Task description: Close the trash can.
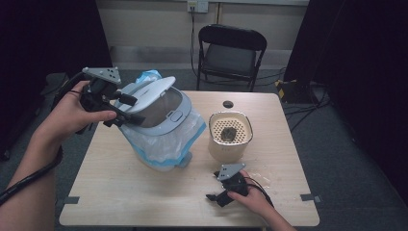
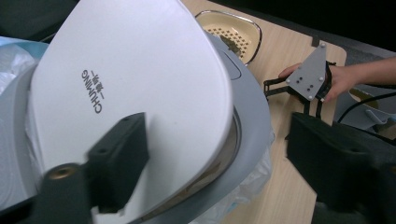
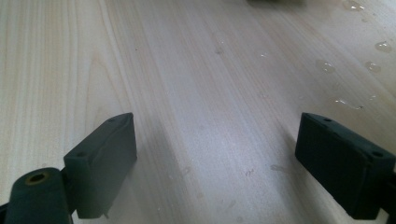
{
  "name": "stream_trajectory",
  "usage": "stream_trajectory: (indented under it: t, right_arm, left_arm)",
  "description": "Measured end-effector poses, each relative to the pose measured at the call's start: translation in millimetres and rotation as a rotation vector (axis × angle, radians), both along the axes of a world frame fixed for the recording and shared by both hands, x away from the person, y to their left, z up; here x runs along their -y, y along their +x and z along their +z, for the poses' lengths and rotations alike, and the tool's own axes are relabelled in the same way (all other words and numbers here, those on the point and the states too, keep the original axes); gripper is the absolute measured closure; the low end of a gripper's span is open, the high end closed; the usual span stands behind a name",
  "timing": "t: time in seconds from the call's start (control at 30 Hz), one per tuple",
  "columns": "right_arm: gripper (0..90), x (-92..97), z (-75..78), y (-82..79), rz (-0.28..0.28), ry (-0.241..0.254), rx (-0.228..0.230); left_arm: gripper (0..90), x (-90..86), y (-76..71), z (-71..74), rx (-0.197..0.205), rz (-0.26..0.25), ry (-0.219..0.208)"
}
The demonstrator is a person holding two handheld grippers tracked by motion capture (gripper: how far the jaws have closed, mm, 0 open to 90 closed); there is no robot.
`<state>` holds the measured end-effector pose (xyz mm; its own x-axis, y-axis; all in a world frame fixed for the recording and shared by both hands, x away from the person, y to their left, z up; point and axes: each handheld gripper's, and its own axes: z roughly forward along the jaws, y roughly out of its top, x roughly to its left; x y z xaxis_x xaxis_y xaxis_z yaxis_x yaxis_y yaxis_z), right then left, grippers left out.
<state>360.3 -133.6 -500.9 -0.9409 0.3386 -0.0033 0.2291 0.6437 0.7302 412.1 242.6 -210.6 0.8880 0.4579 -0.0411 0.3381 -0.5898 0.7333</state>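
A white-and-grey bin (image 1: 178,122), lined with a pale blue plastic bag (image 1: 163,144), stands at the left middle of the wooden table (image 1: 144,192). Its white lid (image 1: 149,98) is tilted up. My left gripper (image 1: 132,109) is at the lid's left side. In the left gripper view one jaw lies over the white lid (image 2: 130,84) and the other stands off beyond the grey rim (image 2: 252,121) without touching it, so the left gripper (image 2: 217,158) is open. My right gripper (image 1: 213,185) rests near the front edge, and the right gripper (image 3: 215,163) is open over bare wood.
A cream container (image 1: 230,144) with a perforated strainer insert (image 1: 231,129) holding dark scraps stands right of the bin. Water drops (image 3: 355,102) lie on the wood near the right gripper. A black folding chair (image 1: 231,53) stands behind the table.
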Motion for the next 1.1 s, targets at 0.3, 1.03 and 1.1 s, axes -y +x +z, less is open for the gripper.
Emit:
stream_trajectory:
  t: [0.3, 1.03, 1.1]
  right_arm:
    - [11.9, 0.0, 0.0, 0.0, 0.0, 0.0, 0.0]
    - [11.7, 0.0, 0.0, -0.2, 0.0, 0.0, -0.004]
    - [11.7, 0.0, 0.0, -0.1, 0.0, 0.0, -0.003]
  left_arm:
    - [59.2, 4.9, 6.0, -6.8, -0.041, 0.027, -0.004]
    - [76.0, 32.8, 32.9, -24.2, -0.009, 0.143, 0.026]
    - [76.3, 32.8, 33.3, -24.8, -0.01, 0.142, 0.019]
